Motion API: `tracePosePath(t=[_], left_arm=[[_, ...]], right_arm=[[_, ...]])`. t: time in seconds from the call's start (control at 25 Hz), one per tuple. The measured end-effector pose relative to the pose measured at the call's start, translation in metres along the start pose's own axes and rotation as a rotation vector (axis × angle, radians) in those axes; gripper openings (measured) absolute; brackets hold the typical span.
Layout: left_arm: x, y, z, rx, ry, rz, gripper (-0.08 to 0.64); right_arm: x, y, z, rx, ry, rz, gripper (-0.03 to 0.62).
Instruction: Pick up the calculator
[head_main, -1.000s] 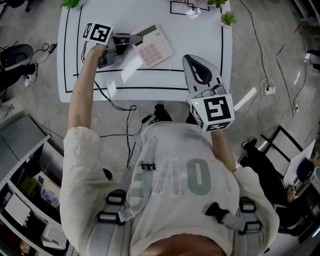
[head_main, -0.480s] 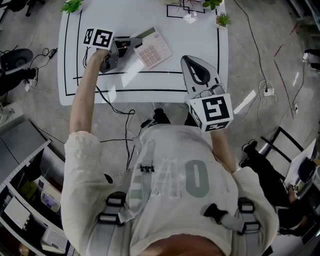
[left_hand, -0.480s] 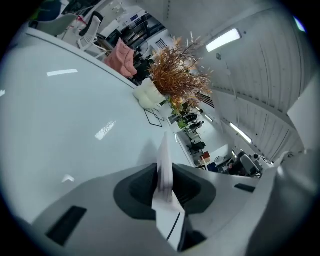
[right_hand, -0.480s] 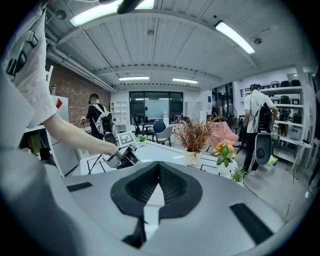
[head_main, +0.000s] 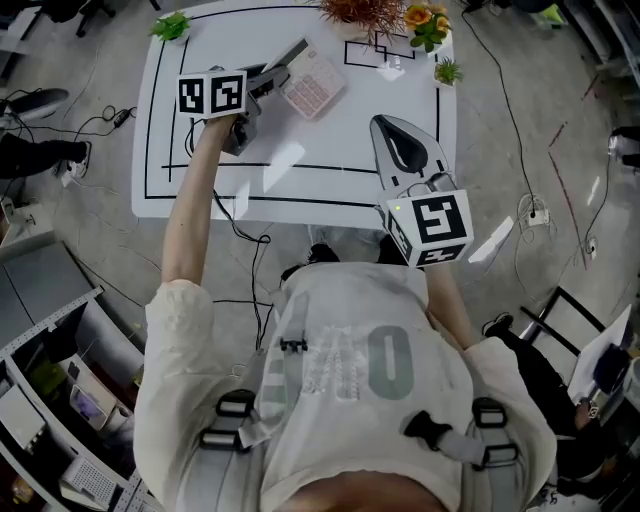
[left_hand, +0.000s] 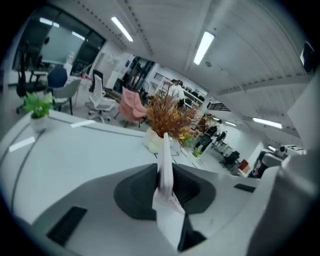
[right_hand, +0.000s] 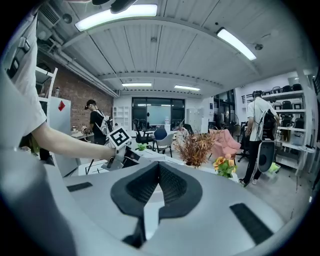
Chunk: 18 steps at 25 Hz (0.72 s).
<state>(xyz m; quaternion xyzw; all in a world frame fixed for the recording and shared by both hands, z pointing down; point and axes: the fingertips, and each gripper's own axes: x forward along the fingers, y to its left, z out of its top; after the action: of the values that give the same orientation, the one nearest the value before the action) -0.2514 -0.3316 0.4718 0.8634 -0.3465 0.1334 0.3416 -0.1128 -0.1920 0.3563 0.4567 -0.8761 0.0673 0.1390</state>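
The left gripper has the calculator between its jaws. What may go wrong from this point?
1. The left gripper pinches the calculator by one edge only. Most of it sticks out beyond the jaws, so it may pivot or slip out.
2. The dried plant stands close ahead on the table; a swing forward might knock it.

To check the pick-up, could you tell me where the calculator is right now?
The calculator is upper left in the head view, clamped in the left gripper over the white table, near the dried plant.

Head view overhead above table, gripper views low, sharing plant
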Motion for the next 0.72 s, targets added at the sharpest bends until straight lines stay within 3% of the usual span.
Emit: tracePosePath(t=[0.2, 0.4, 0.56, 0.72], left_arm=[[-0.048, -0.009, 0.060, 0.156, -0.234, 0.288, 0.086], [-0.120, -0.047, 0.110, 0.400, -0.466, 0.578, 0.086], [-0.175, -0.094, 0.126, 0.548, -0.610, 0.771, 0.086], [-0.221, -0.150, 0.129, 0.648, -0.726, 0.957, 0.085]], right_arm=[[0.005, 0.004, 0.029, -0.025, -0.068, 0.028, 0.005], [0.015, 0.013, 0.066, -0.060, -0.159, 0.100, 0.005], [0.014, 0.017, 0.092, -0.067, -0.233, 0.141, 0.005], [0.007, 0.013, 0.111, -0.087, -0.300, 0.162, 0.005]])
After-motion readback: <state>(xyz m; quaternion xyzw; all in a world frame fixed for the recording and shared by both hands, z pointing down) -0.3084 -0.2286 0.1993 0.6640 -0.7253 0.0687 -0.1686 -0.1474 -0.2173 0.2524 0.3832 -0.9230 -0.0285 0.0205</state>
